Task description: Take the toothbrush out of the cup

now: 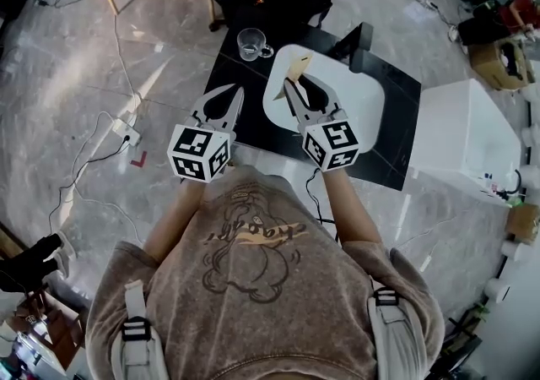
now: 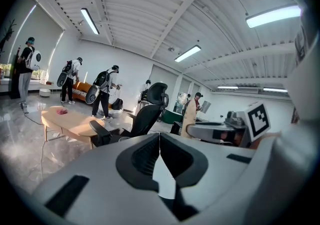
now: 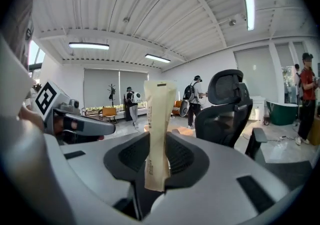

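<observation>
Currently: right gripper [image 1: 293, 87] clamped on the paper-wrapped toothbrush [image 1: 295, 67], upright, well clear of the cup [image 1: 251, 43] at the table's [image 1: 253, 78] far left corner. Left gripper [image 1: 226, 100] pressed together, empty. Advised: firm squeeze, gentle lowering onto the white tray [image 1: 363, 104].

The left hand-held gripper [image 1: 240, 91] and the right hand-held gripper [image 1: 288, 84] are pale grey-white, with black ribbed pads set inside. Their cubes [image 1: 199, 153] are white with bold black square markers. The toothbrush [image 3: 159, 134] sits in a cream, papery wrapper with what looks like fine dark print down one edge, too small to read. The cup [image 1: 251, 43] is clear glass. The worktop [image 1: 396, 150] is flat black, and the tray [image 1: 371, 108] on it is plain white. The floor [image 1: 67, 74] is glossy grey marble with pale veins. The person's sweatshirt [image 1: 253, 285] is taupe with a brown outline cartoon and an orange streak.
</observation>
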Demonstrator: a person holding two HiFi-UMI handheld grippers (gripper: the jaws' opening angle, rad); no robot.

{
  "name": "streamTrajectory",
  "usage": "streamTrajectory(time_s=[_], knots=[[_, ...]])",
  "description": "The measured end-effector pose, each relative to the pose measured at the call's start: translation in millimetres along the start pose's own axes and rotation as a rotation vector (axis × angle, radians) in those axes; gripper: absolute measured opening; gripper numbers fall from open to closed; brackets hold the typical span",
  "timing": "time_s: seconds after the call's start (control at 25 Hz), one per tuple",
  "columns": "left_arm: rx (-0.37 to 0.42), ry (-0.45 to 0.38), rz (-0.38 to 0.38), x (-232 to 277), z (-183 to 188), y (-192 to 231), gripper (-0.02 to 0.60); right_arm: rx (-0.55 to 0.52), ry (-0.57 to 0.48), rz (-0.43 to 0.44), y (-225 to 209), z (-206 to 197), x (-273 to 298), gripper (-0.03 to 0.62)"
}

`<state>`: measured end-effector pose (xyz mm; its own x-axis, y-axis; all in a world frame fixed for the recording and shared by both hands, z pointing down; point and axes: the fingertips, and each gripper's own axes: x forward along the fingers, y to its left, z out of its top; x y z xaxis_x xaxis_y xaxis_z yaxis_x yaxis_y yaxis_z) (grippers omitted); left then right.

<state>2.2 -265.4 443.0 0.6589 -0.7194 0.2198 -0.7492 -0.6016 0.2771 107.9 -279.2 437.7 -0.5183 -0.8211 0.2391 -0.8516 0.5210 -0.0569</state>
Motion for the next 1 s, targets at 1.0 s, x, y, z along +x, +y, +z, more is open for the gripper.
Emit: streamTrajectory(time_s=[1.0], knots=[[0.034, -0.014, 0.013, -16, -8, -20, 0.017, 0.062, -0.031, -0.002, 31, -17, -45, 0.103]])
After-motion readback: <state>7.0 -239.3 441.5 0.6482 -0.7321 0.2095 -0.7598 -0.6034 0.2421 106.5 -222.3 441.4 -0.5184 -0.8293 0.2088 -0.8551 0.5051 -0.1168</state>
